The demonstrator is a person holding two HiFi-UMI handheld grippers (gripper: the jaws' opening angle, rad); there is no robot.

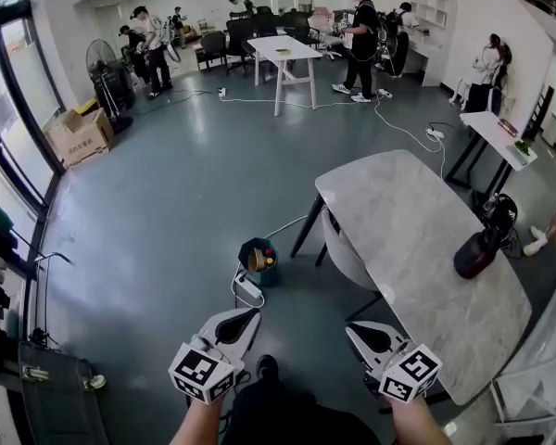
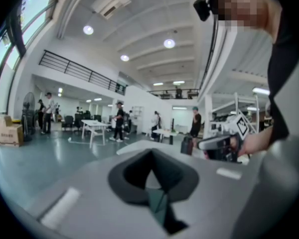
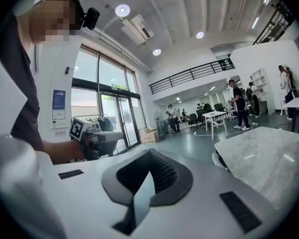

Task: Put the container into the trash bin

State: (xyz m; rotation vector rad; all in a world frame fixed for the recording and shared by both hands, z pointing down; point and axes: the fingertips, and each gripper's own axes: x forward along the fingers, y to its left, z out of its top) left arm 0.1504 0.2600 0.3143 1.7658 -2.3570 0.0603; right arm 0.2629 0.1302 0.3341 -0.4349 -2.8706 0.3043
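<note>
on the table (image 1: 417,239), by its right edge, stood the dark container (image 1: 475,251), untouched; left gripper (image 1: 252,314) and right gripper (image 1: 354,328) clenched, empty; unopened jaws might have toppled it floorward; small trash bin (image 1: 258,258) looked easy to miss.

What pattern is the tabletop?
Light grey marble with faint veining on the tabletop; head view shows it best.

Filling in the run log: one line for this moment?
left gripper: shut, empty | right gripper: shut, empty | container: on table | trash bin: on floor
</note>
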